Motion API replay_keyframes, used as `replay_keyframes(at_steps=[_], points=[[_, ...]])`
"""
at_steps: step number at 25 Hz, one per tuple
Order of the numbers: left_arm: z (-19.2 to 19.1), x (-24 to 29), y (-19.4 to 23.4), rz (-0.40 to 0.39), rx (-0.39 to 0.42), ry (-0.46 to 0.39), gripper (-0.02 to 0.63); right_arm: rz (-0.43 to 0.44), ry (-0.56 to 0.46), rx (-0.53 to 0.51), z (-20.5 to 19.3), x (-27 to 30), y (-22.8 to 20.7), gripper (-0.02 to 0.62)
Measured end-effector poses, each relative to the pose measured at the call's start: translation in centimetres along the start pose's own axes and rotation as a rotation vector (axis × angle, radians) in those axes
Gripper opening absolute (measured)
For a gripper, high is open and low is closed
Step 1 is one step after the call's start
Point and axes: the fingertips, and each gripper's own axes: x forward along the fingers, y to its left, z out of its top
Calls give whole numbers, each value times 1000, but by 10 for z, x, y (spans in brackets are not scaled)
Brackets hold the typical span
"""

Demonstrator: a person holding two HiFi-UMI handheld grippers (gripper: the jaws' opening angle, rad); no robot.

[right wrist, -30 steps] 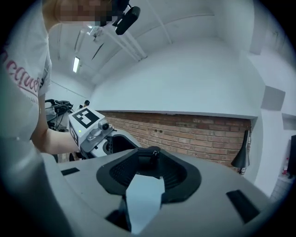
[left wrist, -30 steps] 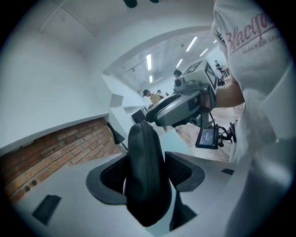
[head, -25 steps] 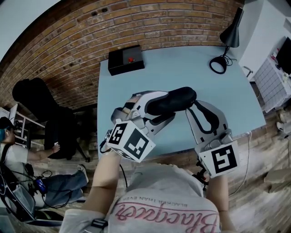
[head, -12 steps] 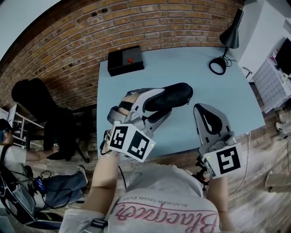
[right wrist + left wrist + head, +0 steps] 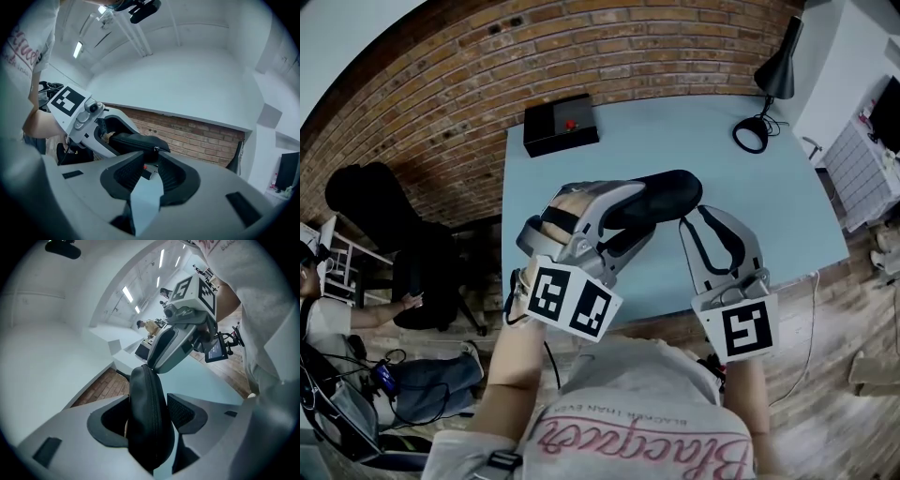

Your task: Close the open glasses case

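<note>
The black zippered glasses case [image 5: 661,195] hangs in the air over the blue table [image 5: 787,187]. My left gripper [image 5: 621,221] is shut on its middle. In the left gripper view the case [image 5: 147,418] stands on edge between the pads, zipper seam facing the camera. My right gripper [image 5: 714,221] sits just right of the case's far end. Its jaws are opening. In the right gripper view the case's end with the zipper pull [image 5: 155,149] lies just beyond the spread fingertips and no pad presses on it.
A black box with a red button [image 5: 560,123] stands at the table's far left corner. A black desk lamp [image 5: 769,80] is at the far right. A brick wall runs behind the table. A black chair [image 5: 412,253] and a seated person [image 5: 319,314] are at the left.
The right gripper drew back to the right with its jaws together, then came back to the case's end with them spread. The left gripper rolled slightly with the case.
</note>
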Motion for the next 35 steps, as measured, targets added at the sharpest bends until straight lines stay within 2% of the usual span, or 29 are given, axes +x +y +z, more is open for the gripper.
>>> replay_keyframes(at_steps=[6,7,8,11,15,19,30,35], points=[[-1,-8,-4,-24,25,-33,262,48,-38,25,2,-4,0,72],[-1,-8,-4,-24,25,-35,262,39,-34,14,2,-5,-1,30],[-2,-8,-5,-23,23,-35,262,34,-27,10,2,-5,-2,21],[-2,-7,-4,-20,5,-41,262,64,-8,50,-1,-8,-1,20],[4,-8,-7,-48,-40,-89,262,98,11,87,-8,-14,-6,19],[6,-9,-13,-83,-59,-126,262,89,48,61,-14,-16,-9,20],[29,-28,-23,-189,-142,-319,259,112,108,121,-32,-24,-28,20],[44,-42,-11,-211,-281,-458,244,167,75,214,-31,-26,-27,20]])
